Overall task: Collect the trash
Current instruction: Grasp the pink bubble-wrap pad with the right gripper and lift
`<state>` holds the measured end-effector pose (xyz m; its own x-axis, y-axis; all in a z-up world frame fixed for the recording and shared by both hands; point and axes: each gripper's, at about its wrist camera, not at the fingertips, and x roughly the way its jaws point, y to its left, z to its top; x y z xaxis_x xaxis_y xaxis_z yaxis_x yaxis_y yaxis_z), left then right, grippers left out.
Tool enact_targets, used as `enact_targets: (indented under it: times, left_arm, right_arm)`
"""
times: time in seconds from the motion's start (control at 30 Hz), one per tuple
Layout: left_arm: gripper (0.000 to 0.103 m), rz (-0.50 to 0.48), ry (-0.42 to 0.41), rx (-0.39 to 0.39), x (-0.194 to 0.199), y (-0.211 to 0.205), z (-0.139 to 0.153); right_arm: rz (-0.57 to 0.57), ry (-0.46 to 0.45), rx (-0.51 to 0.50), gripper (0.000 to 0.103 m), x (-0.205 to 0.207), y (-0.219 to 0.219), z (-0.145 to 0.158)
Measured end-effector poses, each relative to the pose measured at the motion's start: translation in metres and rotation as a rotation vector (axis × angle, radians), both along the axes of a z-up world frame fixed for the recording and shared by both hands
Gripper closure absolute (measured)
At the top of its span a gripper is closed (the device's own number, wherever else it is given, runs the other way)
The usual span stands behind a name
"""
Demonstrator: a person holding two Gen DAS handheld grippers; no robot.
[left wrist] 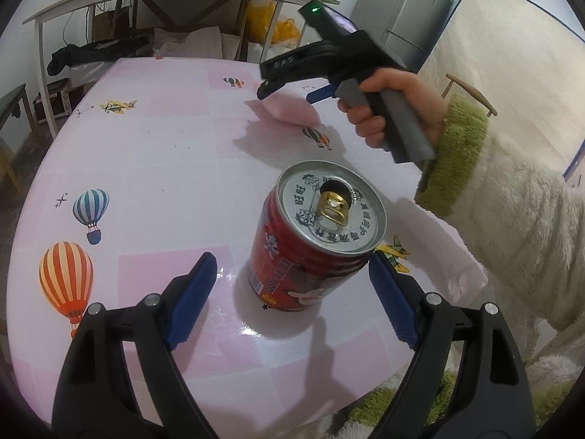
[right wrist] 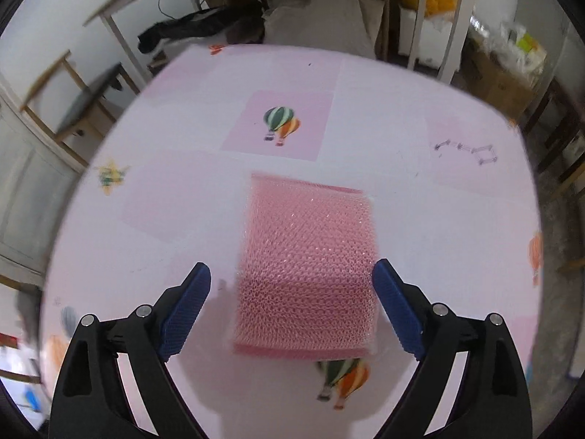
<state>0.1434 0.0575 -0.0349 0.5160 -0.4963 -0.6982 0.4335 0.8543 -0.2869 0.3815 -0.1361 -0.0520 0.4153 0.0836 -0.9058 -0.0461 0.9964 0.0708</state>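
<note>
Red can [left wrist: 314, 241] upright on the balloon-print table [left wrist: 164, 168] – left gripper [left wrist: 292, 303] spread around it, right pad just beside it – untouched

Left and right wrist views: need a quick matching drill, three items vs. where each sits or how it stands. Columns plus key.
Items:
1. red can
2. pink mesh pad
3. right gripper

States:
A. open, jaws either side of the mesh pad
B. upright on the tablecloth, between the left gripper's open jaws, tab lifted
C. lying flat on the tablecloth

Pairs: 1-B, 2-C, 3-A
</note>
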Motion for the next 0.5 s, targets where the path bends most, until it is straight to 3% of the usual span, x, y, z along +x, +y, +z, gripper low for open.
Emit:
enact_targets:
  times: [0.13, 0.37, 0.5]
  left_arm:
    - [0.022, -0.007, -0.011, -0.006, 0.001, -0.003, 0.001]
    - [0.022, -0.010, -0.020, -0.014, 0.006, -0.005, 0.000]
    - [0.022, 0.007, -0.029, -0.022, 0.009, -0.005, 0.001]
  right_arm:
    - [0.009, -0.008, 0.022, 0.029, -0.016, -0.005, 0.001]
    - [0.024, -0.014, 0.006, 0.031, -0.056, -0.016, 0.003]
    - [0.019, -0.019, 0.016, 0.031, -0.099, -0.023, 0.005]
